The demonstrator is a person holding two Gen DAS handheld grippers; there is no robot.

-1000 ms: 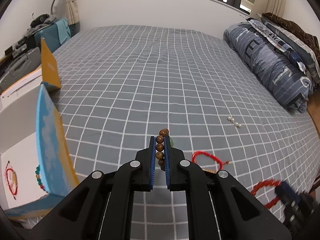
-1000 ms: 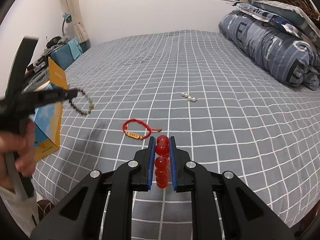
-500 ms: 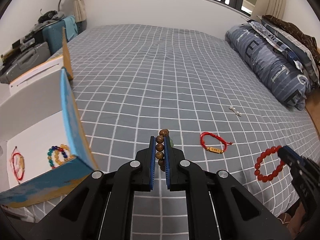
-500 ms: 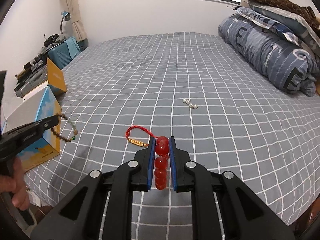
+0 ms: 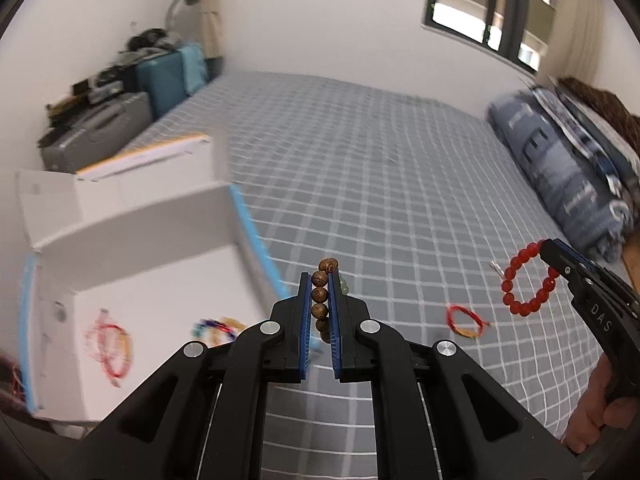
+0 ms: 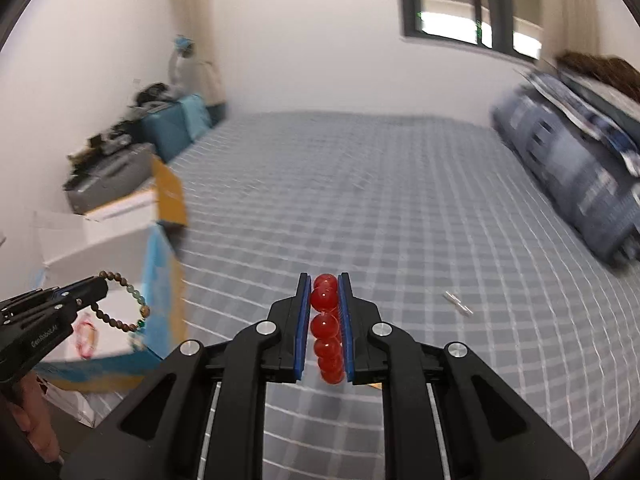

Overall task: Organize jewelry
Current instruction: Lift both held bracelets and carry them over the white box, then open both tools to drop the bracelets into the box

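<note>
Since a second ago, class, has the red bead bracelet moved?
Yes. In the left view the red bead bracelet has risen off the bedsheet, hanging from the right tongs.

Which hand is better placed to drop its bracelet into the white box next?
Left. The left tongs, shut on the wooden bead bracelet, sit beside the open white box. The right tongs, holding the red bead bracelet, are farther away.

An open box (image 5: pixel 132 264) sits at the bed's (image 5: pixel 360 184) left edge, two bracelets (image 5: pixel 108 340) inside. A corded bracelet (image 5: pixel 466 320) lies on the bed, right of the box.
</note>
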